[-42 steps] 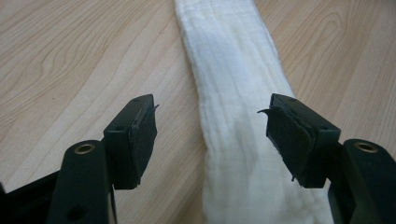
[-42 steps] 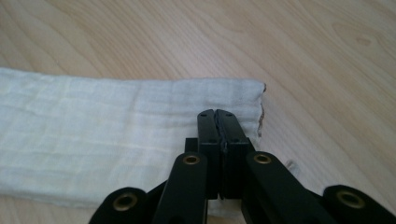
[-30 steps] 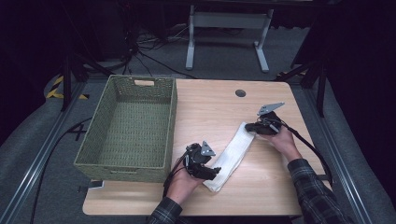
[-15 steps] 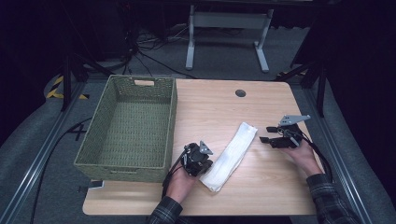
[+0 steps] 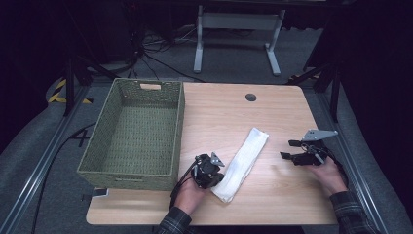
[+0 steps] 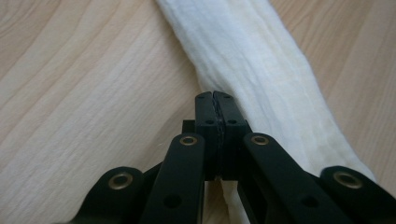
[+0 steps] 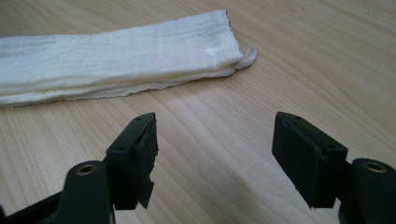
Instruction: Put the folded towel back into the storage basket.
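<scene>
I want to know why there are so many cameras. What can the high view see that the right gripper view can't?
High view: the green woven basket, the person's left hand and the left claw, closed on the near end of the folded white cloth.
Right gripper view: a close look at the black pads and the cloth's loose corner.
Both: the right claw, whose jaws have just been opening with nothing between them, the cloth and the wooden table.
</scene>
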Motion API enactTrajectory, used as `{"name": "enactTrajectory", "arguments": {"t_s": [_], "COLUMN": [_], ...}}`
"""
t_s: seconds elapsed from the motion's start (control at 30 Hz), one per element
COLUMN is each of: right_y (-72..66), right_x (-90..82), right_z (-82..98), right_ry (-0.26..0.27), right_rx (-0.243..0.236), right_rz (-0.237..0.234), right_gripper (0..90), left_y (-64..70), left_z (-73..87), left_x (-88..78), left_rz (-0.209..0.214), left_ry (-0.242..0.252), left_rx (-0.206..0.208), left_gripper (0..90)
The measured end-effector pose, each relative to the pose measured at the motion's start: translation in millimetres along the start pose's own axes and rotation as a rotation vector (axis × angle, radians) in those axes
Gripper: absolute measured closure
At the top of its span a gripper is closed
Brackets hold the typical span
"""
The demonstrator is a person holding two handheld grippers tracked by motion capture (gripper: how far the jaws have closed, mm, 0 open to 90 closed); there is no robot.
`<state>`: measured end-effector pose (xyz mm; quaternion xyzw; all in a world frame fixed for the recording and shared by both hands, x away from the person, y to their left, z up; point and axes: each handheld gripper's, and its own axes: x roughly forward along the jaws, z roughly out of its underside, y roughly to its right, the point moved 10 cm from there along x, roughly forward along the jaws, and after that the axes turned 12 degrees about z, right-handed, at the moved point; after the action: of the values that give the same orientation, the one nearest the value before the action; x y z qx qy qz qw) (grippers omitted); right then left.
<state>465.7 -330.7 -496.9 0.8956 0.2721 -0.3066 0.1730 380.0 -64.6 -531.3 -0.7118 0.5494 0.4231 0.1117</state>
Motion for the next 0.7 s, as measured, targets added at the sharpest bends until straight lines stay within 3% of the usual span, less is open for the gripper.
{"name": "enactTrajectory", "arguments": {"t_s": [0.5,0.67,0.7], "right_y": [-8.0,-9.2,-9.0], "right_x": [7.0,8.7,9.0], "right_z": [1.3,2.4,2.5], "right_ry": [-0.001,-0.010,-0.010], "right_rx": [-0.024,-0.029,-0.033], "right_rz": [-0.015,-0.013,-0.012], "right_gripper": [30.6,30.0,29.9], "left_y": [40.8,56.5,60.8], "left_z": [-12.7,-18.4,-20.8], "left_x": [27.1,37.8,41.4], "left_rz": [0.110,0.156,0.167], "left_ry": [-0.021,-0.013,-0.015], "left_rx": [0.111,0.131,0.154], "left_gripper": [89.3,89.3,89.3]}}
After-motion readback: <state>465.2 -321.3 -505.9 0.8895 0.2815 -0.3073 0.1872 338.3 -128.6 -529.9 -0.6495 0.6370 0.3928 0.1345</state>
